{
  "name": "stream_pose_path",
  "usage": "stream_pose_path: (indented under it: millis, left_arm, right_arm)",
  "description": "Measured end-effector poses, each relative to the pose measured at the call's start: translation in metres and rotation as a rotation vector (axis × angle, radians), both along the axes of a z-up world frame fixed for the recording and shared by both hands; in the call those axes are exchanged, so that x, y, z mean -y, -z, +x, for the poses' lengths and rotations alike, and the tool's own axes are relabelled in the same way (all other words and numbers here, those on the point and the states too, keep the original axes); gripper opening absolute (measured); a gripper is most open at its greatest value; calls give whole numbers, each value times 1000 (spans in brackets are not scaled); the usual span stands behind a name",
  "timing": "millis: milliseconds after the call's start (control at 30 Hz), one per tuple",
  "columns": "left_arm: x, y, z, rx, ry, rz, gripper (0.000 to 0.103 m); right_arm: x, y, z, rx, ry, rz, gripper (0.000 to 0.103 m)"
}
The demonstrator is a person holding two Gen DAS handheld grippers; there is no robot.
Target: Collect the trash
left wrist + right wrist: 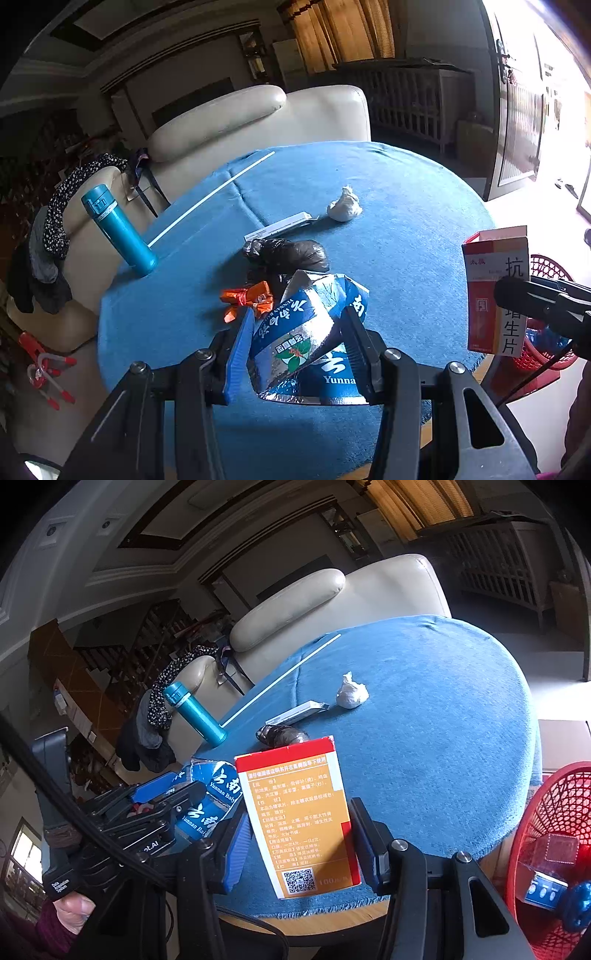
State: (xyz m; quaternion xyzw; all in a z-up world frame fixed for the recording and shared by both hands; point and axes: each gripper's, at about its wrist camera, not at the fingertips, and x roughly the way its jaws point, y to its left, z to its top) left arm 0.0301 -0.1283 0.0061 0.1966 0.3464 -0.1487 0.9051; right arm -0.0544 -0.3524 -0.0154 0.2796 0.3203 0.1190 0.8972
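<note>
My left gripper (299,325) is shut on a crumpled blue and silver toothpaste box (306,336), held above the near side of the blue-clothed round table (406,229). My right gripper (299,819) is shut on an upright red and orange medicine box (299,819); that box (496,288) also shows at the right edge of the left wrist view. On the cloth lie an orange wrapper (247,299), a black plastic bag (288,253), a flat white box (279,229) and a crumpled white paper wad (344,206). A red mesh basket (550,849) stands right of the table with trash inside.
A teal thermos (118,230) stands at the table's left edge beside a long white stick (210,199). A cream leather sofa (258,118) sits behind the table, clothes draped on its arm. A hand (74,908) grips the left tool's handle.
</note>
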Motion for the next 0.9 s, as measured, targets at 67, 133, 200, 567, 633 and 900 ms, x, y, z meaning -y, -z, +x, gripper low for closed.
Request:
stream_pose_path:
  millis: [67,133,200,567,633,900]
  left_arm:
    - [3,0,-1,1,4,4,50]
    - [5,0,-2,-1,7,6,50]
    - [7,0,-3,2,10,10,50]
    - [18,0,-8,5,35,20,50]
    - [20,0,-9,3,40,20,50]
    - [30,0,-13,7,57,27,50]
  right_arm:
    - [3,1,-1,-2,4,6,53]
    - [4,1,-2,-2,10,7,53]
    - [6,1,-3,-2,13,11,53]
    - [14,2,-11,-3,40,17,53]
    - [17,2,-14,-4,43,19,53]
    - [25,3,-20,-3,62,23,53]
